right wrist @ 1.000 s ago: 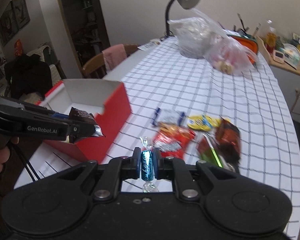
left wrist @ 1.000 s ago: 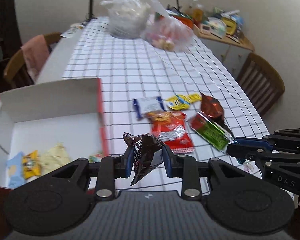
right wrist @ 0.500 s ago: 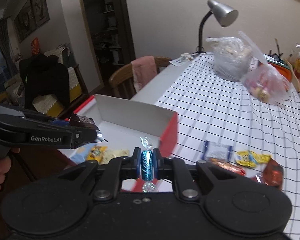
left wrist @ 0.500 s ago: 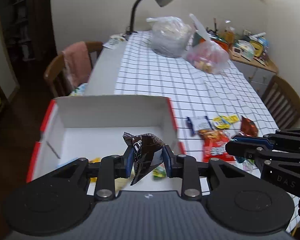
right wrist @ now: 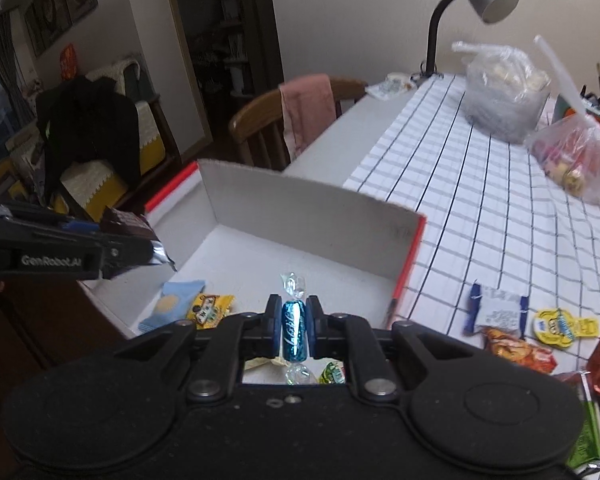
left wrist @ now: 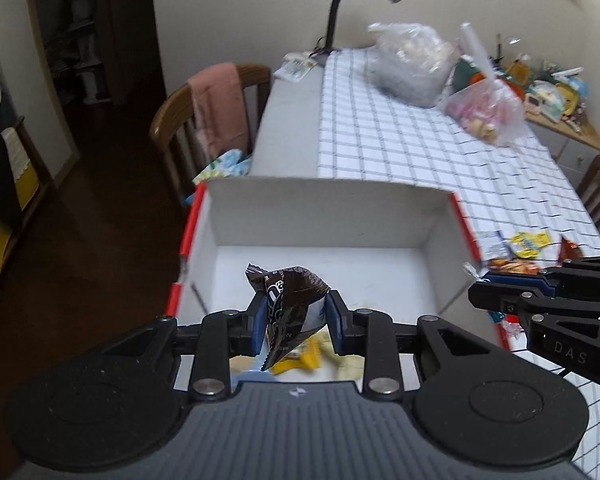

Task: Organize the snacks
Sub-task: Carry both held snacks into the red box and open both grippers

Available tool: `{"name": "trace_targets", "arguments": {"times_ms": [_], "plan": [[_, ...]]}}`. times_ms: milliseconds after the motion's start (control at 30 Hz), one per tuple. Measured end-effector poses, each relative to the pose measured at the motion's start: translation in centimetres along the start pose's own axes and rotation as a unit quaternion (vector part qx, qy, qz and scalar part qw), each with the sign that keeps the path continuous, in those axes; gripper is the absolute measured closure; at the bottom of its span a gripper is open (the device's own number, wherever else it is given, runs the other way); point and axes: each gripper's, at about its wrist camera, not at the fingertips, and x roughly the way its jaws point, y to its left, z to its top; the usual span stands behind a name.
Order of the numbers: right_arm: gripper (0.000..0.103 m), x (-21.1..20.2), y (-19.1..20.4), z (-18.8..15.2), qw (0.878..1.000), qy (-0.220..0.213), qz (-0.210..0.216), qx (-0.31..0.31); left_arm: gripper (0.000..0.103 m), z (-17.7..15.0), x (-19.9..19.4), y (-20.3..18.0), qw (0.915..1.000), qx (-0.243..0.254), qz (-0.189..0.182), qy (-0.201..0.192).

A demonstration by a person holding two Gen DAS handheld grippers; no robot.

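While both of my tongs hang over the open box on the bench, my left tongs pinch a brown snack packet and my right tongs clamp a blue wrapped candy.

glossy foil candy, matt cardboard box, checked cloth tablecloth.

My left gripper and right gripper hang over the box, each clamped on a wrapper. Loose snacks lie on the tablecloth right of the box; two bags and a lamp stand behind.
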Motion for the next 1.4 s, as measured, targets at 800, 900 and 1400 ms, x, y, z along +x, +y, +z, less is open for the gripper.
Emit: {"name": "trace_targets", "arguments": {"times_ms": [800,900,1400], "plan": [[0.092,7.4,1.4,-1.6,0.996,0.093,-0.006,-0.01,0.073,-1.6,8.2,1.5,0.9925,0.045,0.013,0.113],[0.091,7.5,1.3,-1.8,0.995,0.095,-0.006,-0.008,0.073,-1.9,8.5,1.4,0.9915,0.048,0.013,0.12],[0.075,5.5,1.2,-1.7,0.997,0.073,0.003,0.007,0.061,-2.2,7.5,1.1,0.9933,0.046,0.002,0.106]]}}
